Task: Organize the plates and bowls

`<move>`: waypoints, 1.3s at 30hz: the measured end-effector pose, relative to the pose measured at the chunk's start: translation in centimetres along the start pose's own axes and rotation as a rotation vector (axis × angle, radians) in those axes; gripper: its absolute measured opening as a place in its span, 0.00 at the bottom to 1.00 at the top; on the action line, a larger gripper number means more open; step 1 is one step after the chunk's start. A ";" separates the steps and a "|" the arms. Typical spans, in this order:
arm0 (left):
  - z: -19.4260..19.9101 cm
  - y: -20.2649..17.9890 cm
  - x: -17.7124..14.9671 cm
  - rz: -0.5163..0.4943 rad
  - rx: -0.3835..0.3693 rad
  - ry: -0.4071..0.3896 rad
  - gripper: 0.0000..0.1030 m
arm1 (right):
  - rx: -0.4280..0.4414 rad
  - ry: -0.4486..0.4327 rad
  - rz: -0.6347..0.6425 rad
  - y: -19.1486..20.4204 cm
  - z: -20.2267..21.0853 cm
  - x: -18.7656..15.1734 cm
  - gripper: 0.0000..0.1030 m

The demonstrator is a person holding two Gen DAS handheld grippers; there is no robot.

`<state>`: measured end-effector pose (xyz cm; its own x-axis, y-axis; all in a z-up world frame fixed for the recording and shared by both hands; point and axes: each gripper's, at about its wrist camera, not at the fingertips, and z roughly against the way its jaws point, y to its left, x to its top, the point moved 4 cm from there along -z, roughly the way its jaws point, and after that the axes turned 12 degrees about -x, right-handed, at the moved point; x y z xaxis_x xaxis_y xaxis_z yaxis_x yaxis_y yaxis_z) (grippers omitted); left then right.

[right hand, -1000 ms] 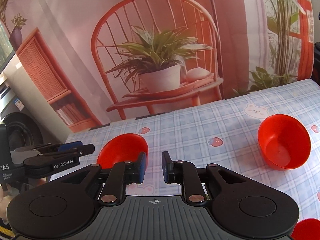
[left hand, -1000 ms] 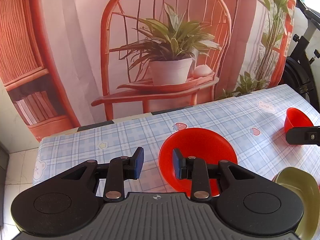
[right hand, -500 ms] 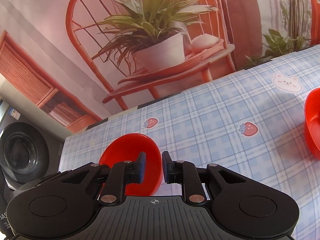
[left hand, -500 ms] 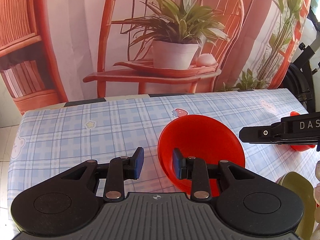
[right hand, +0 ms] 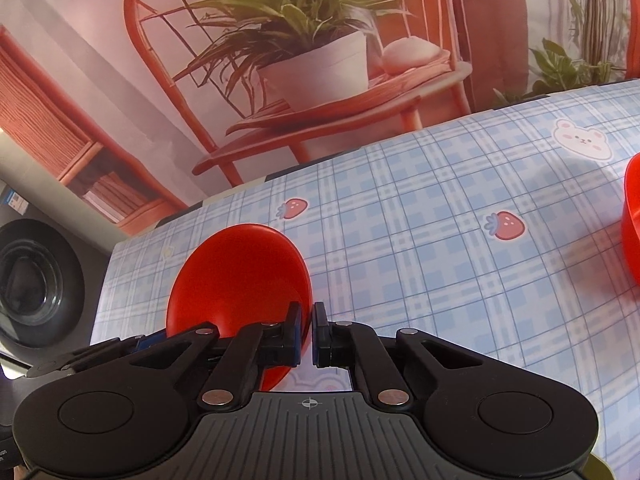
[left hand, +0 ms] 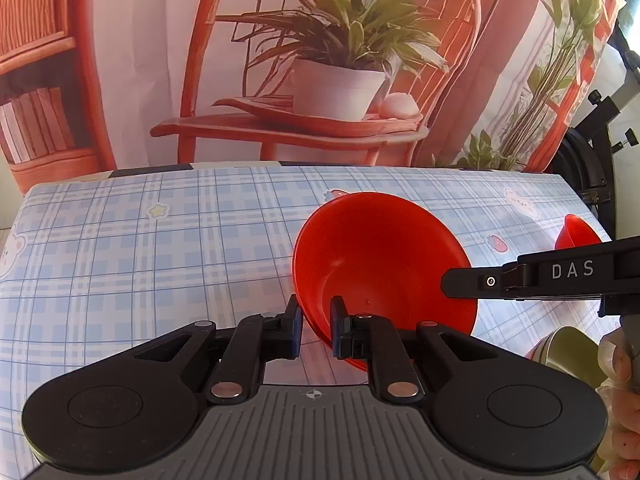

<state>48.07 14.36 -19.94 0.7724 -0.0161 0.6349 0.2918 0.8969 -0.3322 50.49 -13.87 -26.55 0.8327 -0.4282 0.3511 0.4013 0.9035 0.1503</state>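
Observation:
A large red bowl (left hand: 380, 264) stands on the blue checked tablecloth (left hand: 160, 260). My left gripper (left hand: 314, 316) is closing on the bowl's near left rim, which sits between its pads. My right gripper (left hand: 450, 282) reaches in from the right to the bowl's right rim. In the right wrist view the same red bowl (right hand: 236, 276) lies at the lower left. There the right gripper (right hand: 307, 320) is closing, its jaws nearly together with the thin rim between them. The left gripper (right hand: 148, 340) shows low at the bowl's left side.
A second red bowl (left hand: 576, 232) (right hand: 632, 216) sits further right on the table. An olive-green bowl (left hand: 568, 352) lies near the front right, beside a person's hand (left hand: 620, 360). A printed backdrop hangs behind the table. A washing machine (right hand: 36, 280) stands to the left.
Both grippers have come down toward the large red bowl and their jaws have narrowed onto its rim. The right gripper moved in from the right to the bowl's edge.

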 end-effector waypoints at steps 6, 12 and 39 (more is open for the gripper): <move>1.5 -0.9 -0.4 0.004 0.017 -0.024 0.14 | -0.003 0.011 0.012 0.1 1.3 -0.9 0.05; 3.5 -3.1 -0.3 -0.014 0.034 -0.050 0.14 | 0.020 -0.027 0.026 -0.3 4.4 -1.1 0.05; 3.7 -24.2 -4.5 -0.199 -0.101 -0.101 0.14 | 0.036 -0.253 -0.185 -19.8 18.5 -9.6 0.06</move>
<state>35.48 -5.61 -12.19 0.6349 -0.1393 0.7599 0.4917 0.8315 -0.2584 27.51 -27.38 -15.80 0.6239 -0.5716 0.5329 0.5195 0.8128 0.2635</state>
